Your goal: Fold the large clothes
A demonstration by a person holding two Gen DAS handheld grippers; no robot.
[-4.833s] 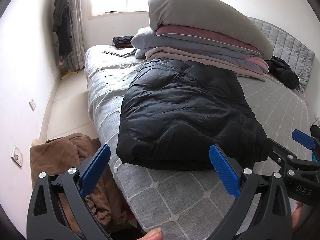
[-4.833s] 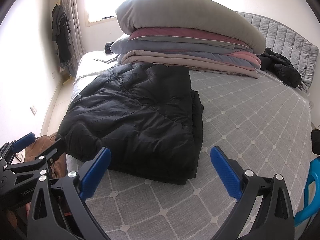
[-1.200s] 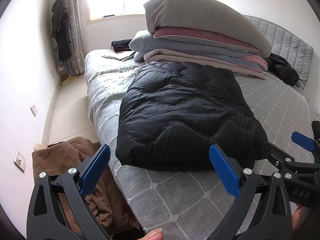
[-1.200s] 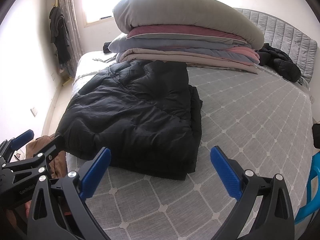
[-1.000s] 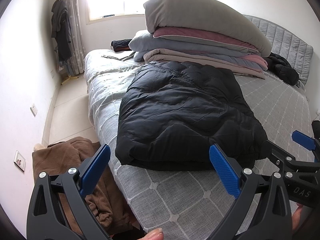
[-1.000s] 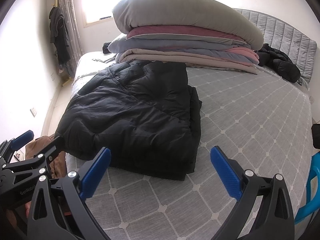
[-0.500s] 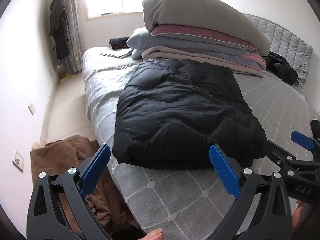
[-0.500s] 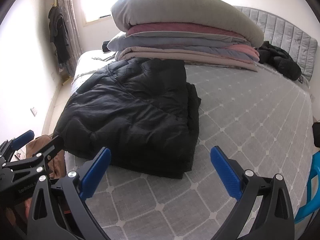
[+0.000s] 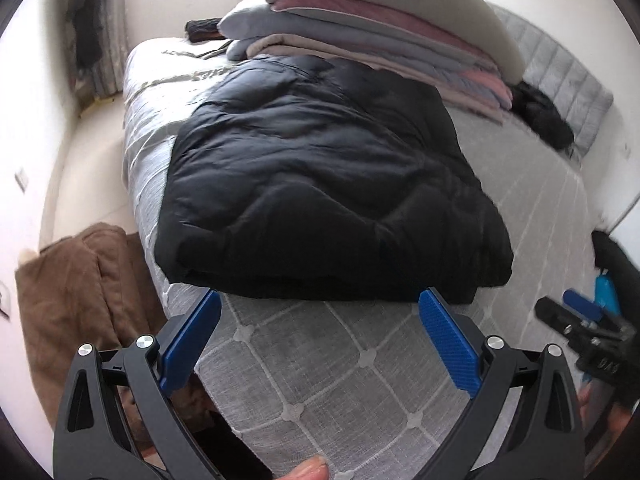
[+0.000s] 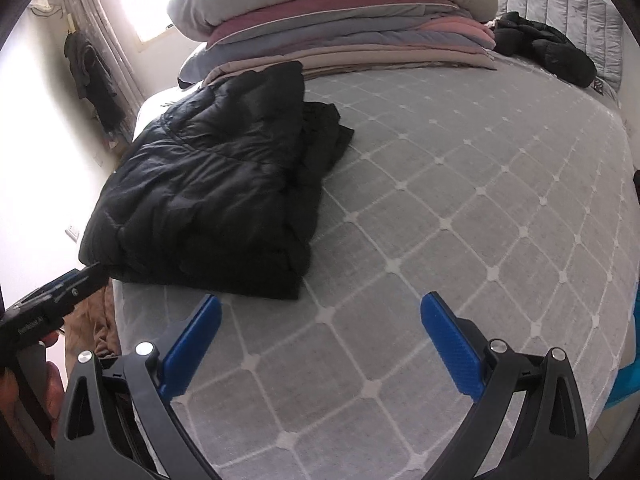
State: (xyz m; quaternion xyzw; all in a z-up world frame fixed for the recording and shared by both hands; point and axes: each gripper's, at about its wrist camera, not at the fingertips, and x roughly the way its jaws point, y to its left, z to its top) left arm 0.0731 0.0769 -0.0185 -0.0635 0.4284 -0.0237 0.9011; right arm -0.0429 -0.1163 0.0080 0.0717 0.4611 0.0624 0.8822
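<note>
The folded black puffer jacket (image 9: 320,200) lay on the grey quilted bed (image 10: 460,220); the left tool (image 9: 320,336) and right tool (image 10: 320,340) hovered near it, both spread wide and empty.

We see a folded black puffer coat (image 9: 320,200) on a grey quilted bed (image 9: 340,372) | our left tongs (image 9: 318,340) gape empty just before its near edge | stacked bedding (image 9: 380,32) behind | brown cloth (image 9: 76,292) on floor at left.
</note>
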